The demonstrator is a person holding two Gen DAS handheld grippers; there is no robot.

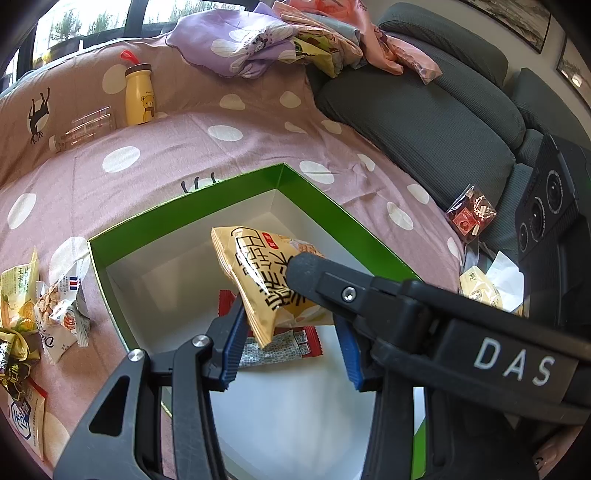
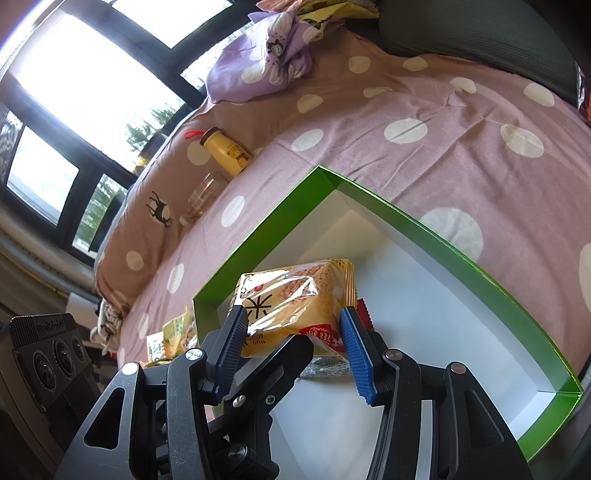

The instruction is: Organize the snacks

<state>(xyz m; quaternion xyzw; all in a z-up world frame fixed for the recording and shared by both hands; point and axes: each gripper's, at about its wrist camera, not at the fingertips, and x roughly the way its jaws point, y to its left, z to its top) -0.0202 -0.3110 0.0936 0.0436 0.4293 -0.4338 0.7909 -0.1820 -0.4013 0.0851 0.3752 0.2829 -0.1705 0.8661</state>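
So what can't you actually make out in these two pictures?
- Red packet in the green box: left wrist view, mostly covered by the yellow packet and the left claw; print unreadable.
- Right claw: left wrist view, one finger hidden behind the yellow packet.
- Snacks beside the box: left wrist view, cut off by the picture's edge.
- Glass near the yellow bottle: too small to tell its contents.

Looks like I'm in someone's living room: a grey fabric sofa (image 1: 424, 110) under a pink polka-dot cotton sheet (image 1: 229, 155), big dark-framed windows (image 2: 85, 85), framed pictures (image 1: 517, 18) on the wall.
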